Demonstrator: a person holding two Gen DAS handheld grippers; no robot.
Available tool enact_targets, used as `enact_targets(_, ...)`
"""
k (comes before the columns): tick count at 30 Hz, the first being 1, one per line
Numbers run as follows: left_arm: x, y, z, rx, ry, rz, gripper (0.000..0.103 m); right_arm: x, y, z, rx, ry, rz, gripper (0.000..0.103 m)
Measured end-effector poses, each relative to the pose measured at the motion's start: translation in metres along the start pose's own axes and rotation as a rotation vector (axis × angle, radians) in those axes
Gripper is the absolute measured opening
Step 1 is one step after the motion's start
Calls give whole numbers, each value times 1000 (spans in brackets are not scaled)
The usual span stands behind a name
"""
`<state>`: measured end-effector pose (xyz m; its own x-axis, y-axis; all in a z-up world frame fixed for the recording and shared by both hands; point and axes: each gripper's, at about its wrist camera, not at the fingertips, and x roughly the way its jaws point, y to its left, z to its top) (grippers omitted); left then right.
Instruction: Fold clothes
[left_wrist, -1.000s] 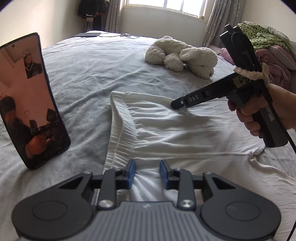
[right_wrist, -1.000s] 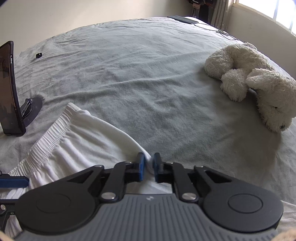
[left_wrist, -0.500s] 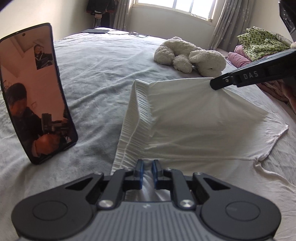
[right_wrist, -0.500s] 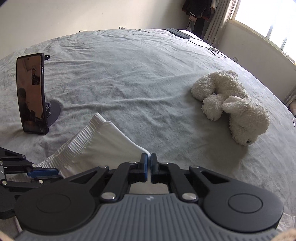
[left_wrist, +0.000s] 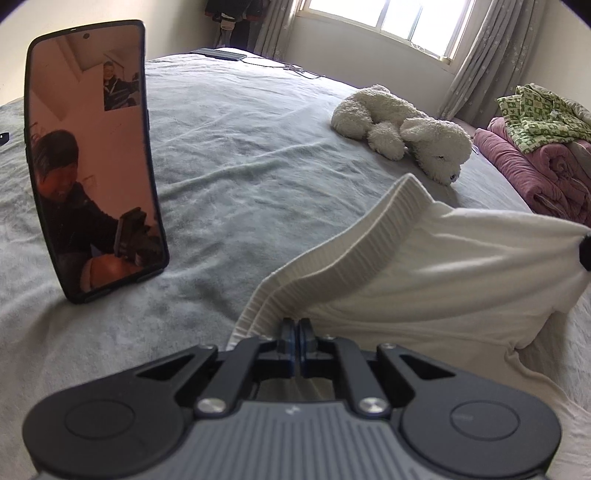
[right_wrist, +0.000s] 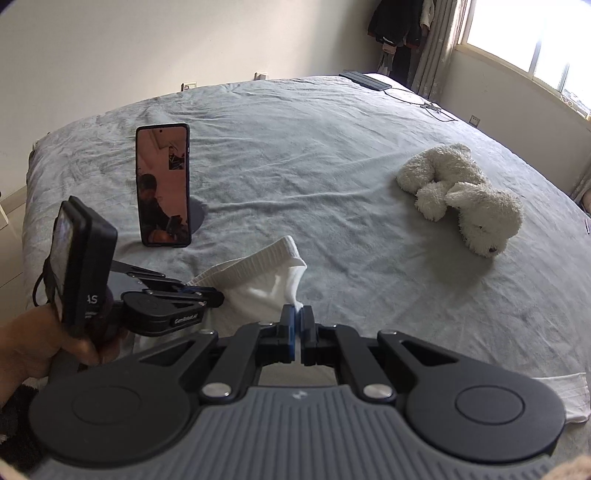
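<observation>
The left tool (left_wrist: 297, 326) has its blue pads pinched together on the ribbed waistband of the white garment (left_wrist: 424, 266); its jaws have just been closing, and the cloth now sits clamped between them. From that grip the waistband rises ahead and to the right of the tool, lifted off the grey bed (left_wrist: 240, 155), while the rest of the fabric stretches rightward to a second pinch at the picture's edge.

The right tool (right_wrist: 297, 317) is likewise closed tight, its pads nipping a corner of the same white cloth just ahead of the tips. To its left, the left tool shows from the side, held in a hand (right_wrist: 40, 347), its tips buried in the ribbed edge. The garment hangs taut between the two tools, and one part of it lies on the bed below and to the right of the right tool.

Ahead and left of both tools a phone (right_wrist: 163, 184) stands upright on a stand. Ahead and right lies a white plush toy (right_wrist: 461, 195). Far right of the left tool sits a pile of pink and green bedding (left_wrist: 535, 147)
</observation>
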<state>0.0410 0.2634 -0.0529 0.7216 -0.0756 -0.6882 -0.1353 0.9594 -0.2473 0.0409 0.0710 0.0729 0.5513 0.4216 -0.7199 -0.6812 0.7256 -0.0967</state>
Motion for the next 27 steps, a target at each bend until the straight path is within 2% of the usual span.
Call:
enact_targets(6, -1, 0, -2, -17, -9, 2, 5, -13, 27, -35, 46, -7, 64, 3)
enact_targets(11, -1, -3, -6, -4, -30, 12, 5, 7, 45, -72, 98, 33, 118, 3)
enact_targets(16, -2, -3, -6, 7, -34, 18, 5, 39, 41, -103, 212, 81, 154, 3)
enact_targets(21, -8, -4, -5, -6, -16, 26, 5, 43, 37, -112, 263, 50, 185, 5)
enact_targets(24, -16, -4, -7, -9, -12, 22, 7, 39, 34, -115, 272, 15, 212, 17)
enact_targets(25, -20, -3, -8, -9, -12, 17, 8, 37, 32, -117, 281, -8, 225, 31)
enact_targets(27, -28, 0, -10, -18, -20, 8, 9, 33, 24, -121, 319, -68, 249, 51)
